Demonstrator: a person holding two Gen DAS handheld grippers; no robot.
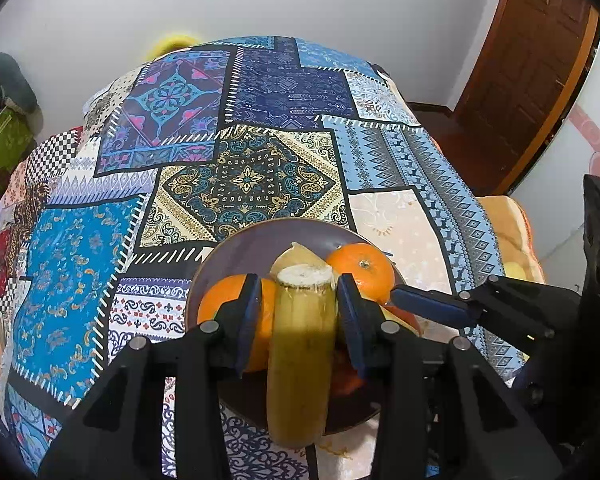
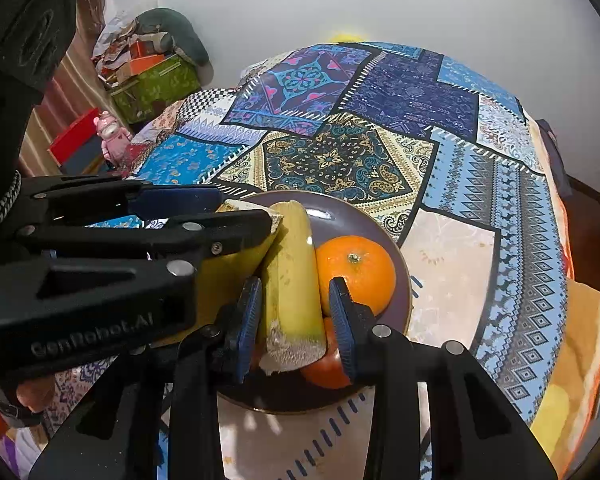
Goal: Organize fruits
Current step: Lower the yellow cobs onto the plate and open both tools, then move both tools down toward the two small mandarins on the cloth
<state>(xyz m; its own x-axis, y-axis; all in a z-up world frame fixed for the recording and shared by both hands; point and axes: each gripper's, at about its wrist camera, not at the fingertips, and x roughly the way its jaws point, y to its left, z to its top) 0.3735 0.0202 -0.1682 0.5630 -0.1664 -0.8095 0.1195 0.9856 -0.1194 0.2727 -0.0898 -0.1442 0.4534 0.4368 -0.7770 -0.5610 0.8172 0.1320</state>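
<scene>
A brown plate (image 1: 240, 248) on the patchwork tablecloth holds two oranges (image 1: 362, 270) (image 1: 224, 300) and banana pieces. In the left wrist view, my left gripper (image 1: 298, 300) has its blue pads on either side of a cut banana piece (image 1: 302, 352), with small gaps showing. In the right wrist view, my right gripper (image 2: 294, 304) straddles a second banana piece (image 2: 294, 280) lying on the plate (image 2: 340, 216), pads slightly apart from it. An orange (image 2: 356, 270) sits just right of it, a tomato-like red fruit (image 2: 326, 364) below. The left gripper's body (image 2: 140, 240) crosses that view.
The tablecloth (image 1: 244, 176) covers a round table that drops off at its edges. A wooden door (image 1: 532, 60) stands far right. A green box (image 2: 152, 84) and clutter sit by the wall at left. A yellow cushion (image 2: 580, 360) lies off the table's right edge.
</scene>
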